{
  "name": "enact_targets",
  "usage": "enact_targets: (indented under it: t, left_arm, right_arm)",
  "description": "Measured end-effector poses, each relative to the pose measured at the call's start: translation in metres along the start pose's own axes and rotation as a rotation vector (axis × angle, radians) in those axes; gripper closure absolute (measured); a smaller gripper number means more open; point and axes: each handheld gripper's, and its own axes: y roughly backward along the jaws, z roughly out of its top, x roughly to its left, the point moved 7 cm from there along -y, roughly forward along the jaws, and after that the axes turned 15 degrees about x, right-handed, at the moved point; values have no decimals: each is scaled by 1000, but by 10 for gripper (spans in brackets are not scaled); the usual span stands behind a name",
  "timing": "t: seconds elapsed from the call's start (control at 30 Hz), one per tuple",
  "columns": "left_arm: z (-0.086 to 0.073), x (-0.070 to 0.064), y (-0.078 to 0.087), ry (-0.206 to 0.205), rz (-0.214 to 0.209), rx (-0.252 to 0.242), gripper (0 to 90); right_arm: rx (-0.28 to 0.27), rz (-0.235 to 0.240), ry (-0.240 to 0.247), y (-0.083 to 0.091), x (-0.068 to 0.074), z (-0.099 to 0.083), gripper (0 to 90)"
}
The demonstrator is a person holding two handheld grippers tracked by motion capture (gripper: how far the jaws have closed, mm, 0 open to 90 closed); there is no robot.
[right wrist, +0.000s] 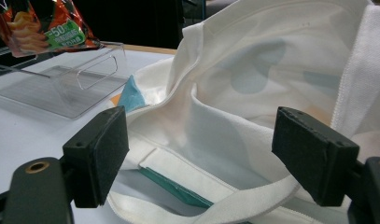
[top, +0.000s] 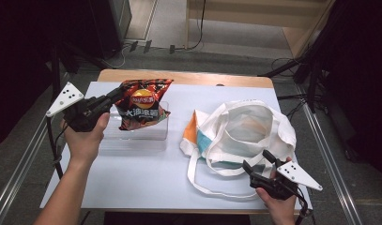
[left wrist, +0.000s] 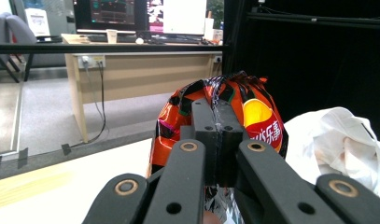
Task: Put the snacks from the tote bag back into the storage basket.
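- The left hand-held gripper point(top: 114, 95) is clamped on the sealed edge of a red-and-black Lay's crisp bag point(top: 142, 104); in the left gripper view its jaws are pressed together on the crimped seam of the bag point(left wrist: 234, 116).
- The crisp bag hangs upright in the grip, over a clear plastic tray point(top: 153, 133) that sits on the white surface point(top: 141, 178) at the left of the high view. I cannot tell whether the bag's lower edge touches the tray.
- In the right gripper view the bag's bottom corner point(right wrist: 43, 25) shows above the tray point(right wrist: 66, 91).
- A white canvas tote bag point(top: 247, 129) with orange and teal patches lies open on the right half of the surface, its long straps point(top: 202, 180) trailing toward the near edge.
- The right hand-held gripper point(top: 258, 161) has its jaws spread wide at the tote's near rim, holding nothing; the fabric rim and a strap point(right wrist: 253, 198) lie between its pads point(right wrist: 101, 154).
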Motion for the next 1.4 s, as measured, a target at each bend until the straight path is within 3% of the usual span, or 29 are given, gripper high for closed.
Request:
enact_targets:
  t: [0.37,0.63,0.8,0.87,1.03,1.13,1.17,1.23,1.27,1.3,1.4]
  left_arm:
    - [-12,17,2,12,26,25,900]
    - [-44,32,-16,62,-4,100,900]
    - [-61,37,-21,109,-15,105,890]
    - [-65,39,-19,153,-16,85,831]
    - [-78,40,-13,265,70,79,429]
    - [-94,38,-18,291,124,128,355]
    - [-98,37,-20,304,130,155,355]
    - [-105,33,-21,332,143,161,383]
    - [-111,32,-21,343,176,174,411]
    - [-114,32,-22,353,194,185,479]
    - [-126,31,-30,392,180,222,640]
  right_arm:
    - [6,-5,0,-1,0,0,193]
    - [11,-11,-3,0,-1,-1,196]
    - [16,-12,-7,-1,-1,-1,196]
    - [17,-12,-6,-2,-1,-2,197]
    - [23,-16,-5,-2,0,-2,198]
    - [26,-15,-7,-2,0,-3,198]
    - [27,-14,-7,-2,0,-3,198]
    - [28,-17,-5,-3,0,-3,199]
    - [29,-17,-4,-3,0,-3,200]
    - [31,-19,-4,-3,0,-3,200]
    - [33,-21,-3,-3,-1,-3,202]
